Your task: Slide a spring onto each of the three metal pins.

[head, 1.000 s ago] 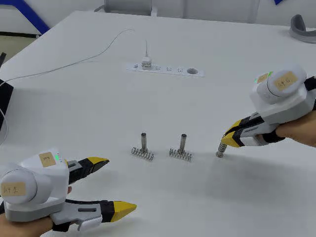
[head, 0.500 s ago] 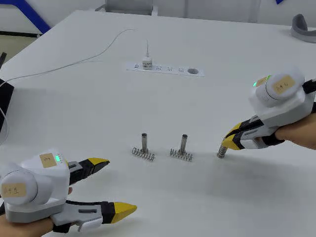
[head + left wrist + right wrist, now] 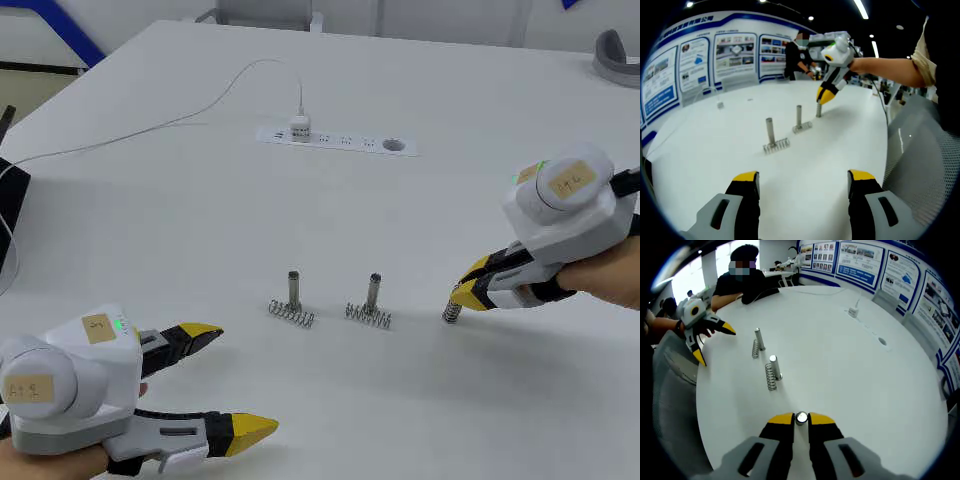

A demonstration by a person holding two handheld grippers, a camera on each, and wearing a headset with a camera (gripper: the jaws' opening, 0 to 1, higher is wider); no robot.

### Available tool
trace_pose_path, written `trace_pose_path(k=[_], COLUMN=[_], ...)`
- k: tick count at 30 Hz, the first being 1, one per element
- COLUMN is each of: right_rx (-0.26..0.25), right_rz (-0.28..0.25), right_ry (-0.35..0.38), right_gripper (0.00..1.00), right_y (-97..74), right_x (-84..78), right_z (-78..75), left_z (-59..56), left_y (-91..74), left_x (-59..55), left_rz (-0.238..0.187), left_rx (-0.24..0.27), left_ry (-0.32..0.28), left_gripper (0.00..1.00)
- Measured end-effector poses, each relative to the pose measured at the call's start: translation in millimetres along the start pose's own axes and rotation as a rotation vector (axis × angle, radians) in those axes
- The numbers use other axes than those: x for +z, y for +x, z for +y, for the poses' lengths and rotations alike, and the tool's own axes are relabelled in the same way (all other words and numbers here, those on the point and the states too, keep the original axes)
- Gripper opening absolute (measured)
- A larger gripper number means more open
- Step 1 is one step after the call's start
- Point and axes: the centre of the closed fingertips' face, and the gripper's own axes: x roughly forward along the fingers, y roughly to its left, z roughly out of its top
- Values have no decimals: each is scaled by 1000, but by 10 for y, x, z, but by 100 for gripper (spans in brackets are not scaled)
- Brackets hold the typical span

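Middle pin (image 3: pixel 373 288) stood upright on the worktop (image 3: pixel 470 190), bare. The middle spring (image 3: pixel 368 317) lay flat at its foot, touching it. Left of the middle pin, the left pin (image 3: pixel 293 285) was likewise bare, with the left spring (image 3: pixel 291 312) lying against its base. Right of the middle pin, the third spring (image 3: pixel 452 312) sat around the right pin (image 3: pixel 801 418), apparently well down it. Right hand-held gripper (image 3: pixel 462 296): jaws drawn together on that spring at the pin top. Left hand-held gripper (image 3: pixel 243 378): jaws wide apart, holding nothing, well off to the near left of the middle pin. Judged one pin of three all but done, with two springs left to lift and thread.
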Motion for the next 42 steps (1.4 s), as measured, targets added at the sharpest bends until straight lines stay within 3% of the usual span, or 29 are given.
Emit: trace_pose_path(k=[42], right_rx=[5], right_rz=[-31], right_ry=[-19], right_gripper=[17], right_y=[10], right_x=[97], right_z=[10], left_z=[11], left_y=[16], left_x=[-3], left_rz=[-2], left_rx=[0], left_ry=[-4], left_gripper=[73])
